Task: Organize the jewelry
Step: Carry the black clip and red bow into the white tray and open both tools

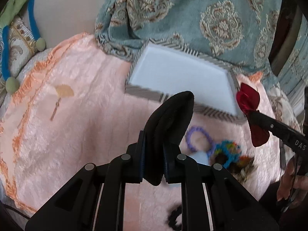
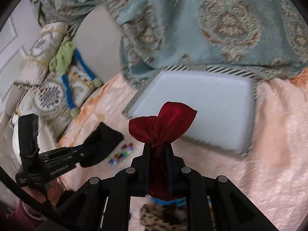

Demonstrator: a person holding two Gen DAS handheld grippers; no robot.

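Two grippers are seen, one in each hand, and each is closed on one piece of fabric. The left gripper (image 1: 153,148) is clamped on a black cloth bow (image 1: 171,119), which is pinched low between the pads and stands up above the fingertips. The right gripper (image 2: 158,154) is closed tight on a dark red bow (image 2: 163,123), gripped at its knotted waist so that two lobes are fanned out above the pads.

Below and between the grippers, loose pieces are scattered on the pink plush blanket (image 1: 77,115): one purple beaded ring (image 1: 198,137), one blue frilled scrunchie (image 1: 227,150), one leopard-print scrunchie (image 2: 161,216), one black braided band (image 1: 174,218), and a strip of multicoloured beads (image 2: 121,153), which is blurred and may be a bracelet. One gold fan-shaped earring (image 1: 61,94) is lying well apart on the left side of the blanket.

One container is in view: a striped box (image 1: 134,91) with a white lining, set at the blanket's far edge against the blue patterned cover (image 1: 211,19). Nothing is seen inside it. Both bows are held just short of the box's near rim, the black one at its left corner, the red one near its right corner.

One green-and-blue soft toy (image 2: 66,61) is draped over the cushions beyond.
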